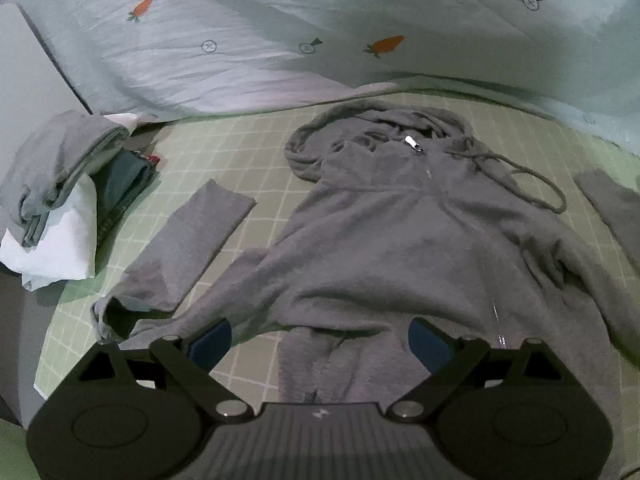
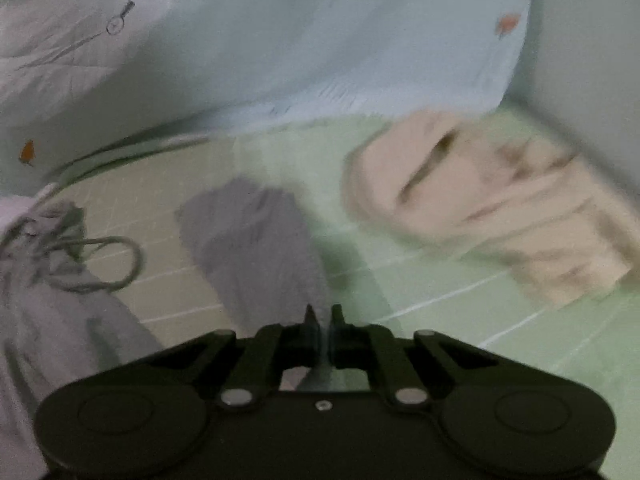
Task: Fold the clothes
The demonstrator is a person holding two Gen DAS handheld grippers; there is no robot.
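A grey zip hoodie (image 1: 400,240) lies spread front-up on the green checked sheet (image 1: 248,152), hood toward the far side, its left sleeve (image 1: 192,248) laid out to the left. My left gripper (image 1: 320,340) is open, its jaws wide apart over the hoodie's bottom hem. In the right wrist view, which is blurred, my right gripper (image 2: 322,316) is shut on the hoodie's right sleeve (image 2: 256,248), which stretches forward from the fingertips. The drawstring (image 2: 108,264) and the hoodie's body (image 2: 60,320) are at the left.
A stack of folded clothes (image 1: 68,184), grey, white and dark, sits at the left on the sheet. A pale blue quilt with carrot prints (image 1: 280,40) lies across the back. A beige folded garment (image 2: 480,200) lies at the right.
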